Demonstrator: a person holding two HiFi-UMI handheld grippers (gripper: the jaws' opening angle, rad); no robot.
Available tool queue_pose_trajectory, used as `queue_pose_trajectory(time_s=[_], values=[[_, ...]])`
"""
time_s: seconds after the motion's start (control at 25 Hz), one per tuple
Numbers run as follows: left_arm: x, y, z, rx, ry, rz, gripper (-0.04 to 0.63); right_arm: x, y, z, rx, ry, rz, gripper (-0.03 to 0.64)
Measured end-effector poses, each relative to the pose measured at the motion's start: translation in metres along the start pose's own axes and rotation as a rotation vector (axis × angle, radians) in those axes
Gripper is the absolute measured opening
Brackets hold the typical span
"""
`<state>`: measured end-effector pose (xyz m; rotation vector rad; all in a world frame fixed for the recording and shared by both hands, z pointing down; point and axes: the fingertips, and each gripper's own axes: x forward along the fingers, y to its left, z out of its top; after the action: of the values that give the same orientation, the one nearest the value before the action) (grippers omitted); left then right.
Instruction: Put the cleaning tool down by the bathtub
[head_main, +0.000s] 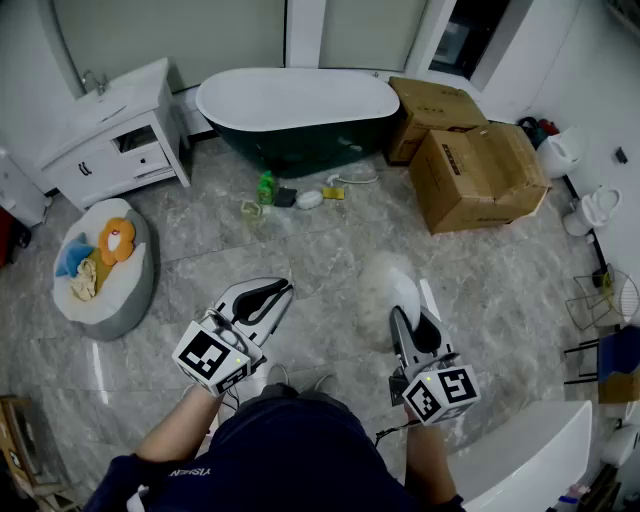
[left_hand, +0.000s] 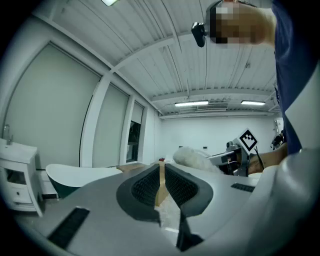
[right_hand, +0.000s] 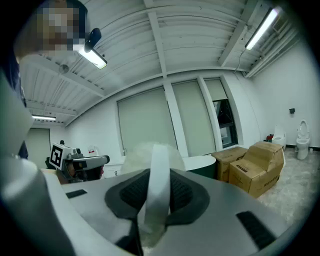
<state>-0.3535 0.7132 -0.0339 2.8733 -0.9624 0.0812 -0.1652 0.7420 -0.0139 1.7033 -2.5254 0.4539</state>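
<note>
Right hand-held gripper (head_main: 403, 322) clamps the white handle of the fluffy cleaning tool (head_main: 383, 283), whose head juts just ahead of it. The bathtub (head_main: 300, 110) stands well ahead, so the carrying and setting down remain. The left hand-held gripper (head_main: 282, 291) is closed and empty.

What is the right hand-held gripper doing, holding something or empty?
Holding: the right hand-held gripper is clamped on the white handle of a fluffy duster.

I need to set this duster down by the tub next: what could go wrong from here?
The right gripper holds the duster only by its thin handle, so it may swivel or slip. The bottle and clutter by the bathtub could get knocked over.
</note>
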Motion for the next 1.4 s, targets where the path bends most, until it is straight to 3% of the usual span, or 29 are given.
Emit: queue_pose_trajectory(time_s=[0.88, 1.4], values=[[0.015, 0.004, 0.000, -0.005, 0.002, 0.013, 0.054, 0.012, -0.012, 0.006, 0.009, -0.005, 0.018, 0.092], [0.041, -0.026, -0.003, 0.005, 0.005, 0.031, 0.054, -0.012, -0.049, 0.001, 0.020, -0.006, 0.025, 0.092]])
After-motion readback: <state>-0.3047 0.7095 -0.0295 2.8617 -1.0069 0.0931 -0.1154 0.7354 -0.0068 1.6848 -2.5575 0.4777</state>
